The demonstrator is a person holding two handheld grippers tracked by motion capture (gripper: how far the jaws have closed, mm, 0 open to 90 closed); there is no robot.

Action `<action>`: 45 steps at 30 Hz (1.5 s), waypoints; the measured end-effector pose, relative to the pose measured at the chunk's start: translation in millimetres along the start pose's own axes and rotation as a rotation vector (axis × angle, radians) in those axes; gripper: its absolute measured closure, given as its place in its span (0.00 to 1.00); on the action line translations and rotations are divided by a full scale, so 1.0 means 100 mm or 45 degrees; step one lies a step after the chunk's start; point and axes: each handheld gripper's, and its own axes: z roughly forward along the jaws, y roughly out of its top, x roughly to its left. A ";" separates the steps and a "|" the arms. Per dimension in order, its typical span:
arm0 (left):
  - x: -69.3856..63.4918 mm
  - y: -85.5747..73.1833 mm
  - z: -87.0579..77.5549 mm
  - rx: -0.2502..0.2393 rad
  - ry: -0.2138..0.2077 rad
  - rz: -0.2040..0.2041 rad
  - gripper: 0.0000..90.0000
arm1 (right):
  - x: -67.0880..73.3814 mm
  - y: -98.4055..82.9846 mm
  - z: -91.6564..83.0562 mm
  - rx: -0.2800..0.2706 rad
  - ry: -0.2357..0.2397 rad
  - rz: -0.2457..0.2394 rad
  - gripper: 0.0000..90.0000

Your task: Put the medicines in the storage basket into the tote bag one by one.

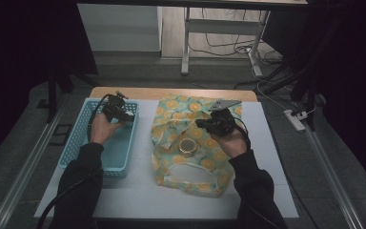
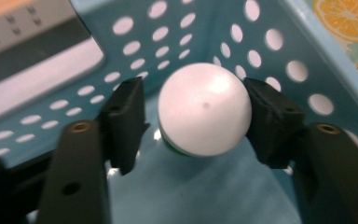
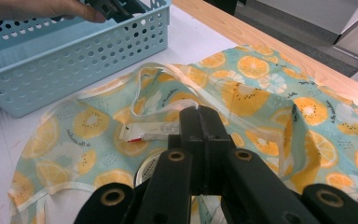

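A white round-topped thing with a green rim underneath stands in the far right corner of the blue perforated basket. My left gripper reaches into that corner. Its jaws flank the white thing: the right pad touches it, while a thin gap remains at the left pad. My right gripper is shut, its tips resting low over a teal cloth bag with an orange-slice print. Whether they pinch the bag's pale strap I cannot tell. A round metal lid shows through the bag's opening.
A small white packet lies on the bag near the right gripper's tips. The basket stands to the left of the bag on a white mat. A wooden table edge runs along the back.
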 end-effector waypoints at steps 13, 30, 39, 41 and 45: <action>-0.02 -0.01 -0.12 -0.003 0.037 -0.034 0.56 | 0.00 0.00 -0.01 -0.004 0.000 0.003 1.00; -0.12 -0.02 -0.49 -0.052 0.005 0.011 0.56 | 0.01 0.01 -0.01 -0.002 0.010 0.009 1.00; -0.22 -0.05 -0.70 -0.080 -0.030 0.053 0.56 | 0.01 0.01 -0.02 -0.003 0.017 0.016 1.00; -0.26 -0.06 -0.75 -0.099 -0.051 0.062 0.56 | 0.01 0.01 -0.01 -0.002 0.018 0.020 1.00; -0.33 -0.07 -0.80 -0.112 -0.072 0.094 0.56 | 0.00 0.01 -0.01 -0.004 0.014 0.020 1.00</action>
